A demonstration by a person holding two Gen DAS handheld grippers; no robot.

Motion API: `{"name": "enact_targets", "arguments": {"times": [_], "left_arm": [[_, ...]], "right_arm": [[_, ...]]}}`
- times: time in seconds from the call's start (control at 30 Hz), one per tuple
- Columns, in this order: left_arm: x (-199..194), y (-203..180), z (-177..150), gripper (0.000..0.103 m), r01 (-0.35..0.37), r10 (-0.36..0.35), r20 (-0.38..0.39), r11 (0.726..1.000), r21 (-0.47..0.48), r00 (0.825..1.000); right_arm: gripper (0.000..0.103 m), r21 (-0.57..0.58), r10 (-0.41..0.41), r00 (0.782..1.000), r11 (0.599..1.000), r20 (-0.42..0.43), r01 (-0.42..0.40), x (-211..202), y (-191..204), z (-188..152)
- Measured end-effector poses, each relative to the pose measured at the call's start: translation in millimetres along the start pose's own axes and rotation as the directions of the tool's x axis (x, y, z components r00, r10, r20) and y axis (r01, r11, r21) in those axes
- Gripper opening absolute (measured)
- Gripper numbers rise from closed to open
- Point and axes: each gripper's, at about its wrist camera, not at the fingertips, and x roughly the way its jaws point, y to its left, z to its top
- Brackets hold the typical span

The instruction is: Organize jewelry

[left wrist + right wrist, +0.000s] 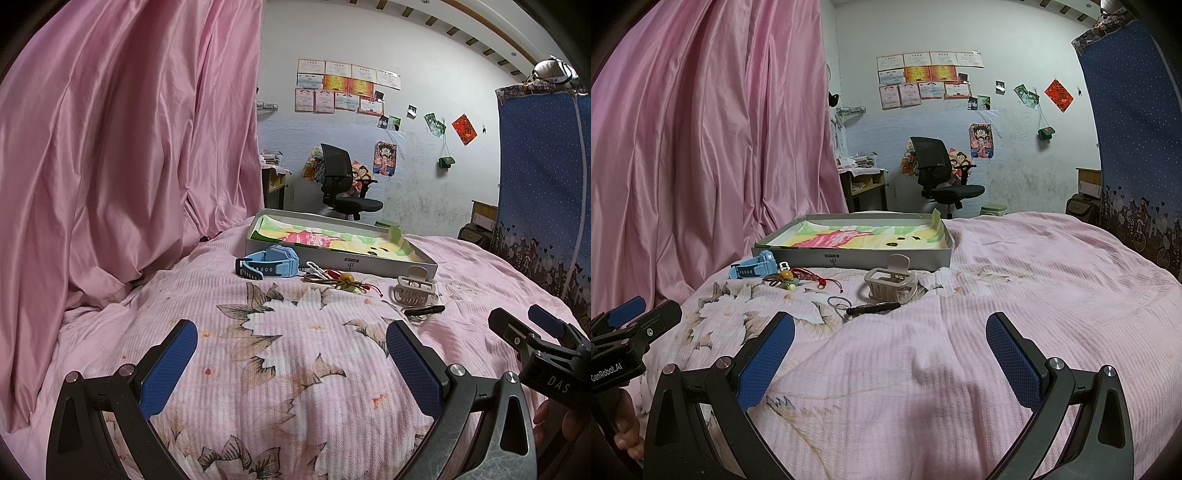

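Observation:
A shallow grey box [332,256] [886,254] lined with a colourful cloth sits on the pink bed. In front of it lie a light blue watch [267,262] [755,266], a beaded cord bracelet with red string [343,281] [792,278], a beige hair claw [413,290] [888,282] and a black clip with thin rings [424,310] [873,308]. My left gripper [291,343] is open and empty, short of the items. My right gripper [890,343] is open and empty, just short of the black clip.
A pink curtain [129,147] hangs at the left of the bed. A blue patterned cloth [546,184] hangs at the right. A black office chair [343,184] and a desk stand beyond the bed. The floral pink bedspread [295,369] is wrinkled.

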Motion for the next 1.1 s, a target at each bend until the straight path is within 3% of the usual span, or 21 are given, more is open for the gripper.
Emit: {"name": "enact_targets", "arguments": {"times": [0.43, 0.57, 0.97, 1.1], "left_arm": [[4, -2, 2, 0.103, -0.001, 0.001, -0.009, 1.000, -0.004, 1.000], [9, 0, 19, 0.103, 0.012, -0.012, -0.003, 1.000, -0.011, 1.000], [52, -7, 46, 0.103, 0.049, -0.048, -0.040, 0.998, 0.029, 0.998], [71, -9, 53, 0.103, 0.052, -0.049, -0.085, 0.998, 0.029, 0.995]], "right_arm": [[0.102, -0.005, 0.025, 1.000, 1.000, -0.014, -0.025, 2, -1, 3], [0.102, -0.022, 0.033, 0.999, 0.999, -0.029, -0.034, 8, -3, 17], [0.102, -0.075, 0.028, 0.997, 0.997, -0.073, -0.033, 35, -4, 41], [0.102, -0.092, 0.016, 0.994, 0.995, -0.108, -0.026, 49, -2, 46]]}}
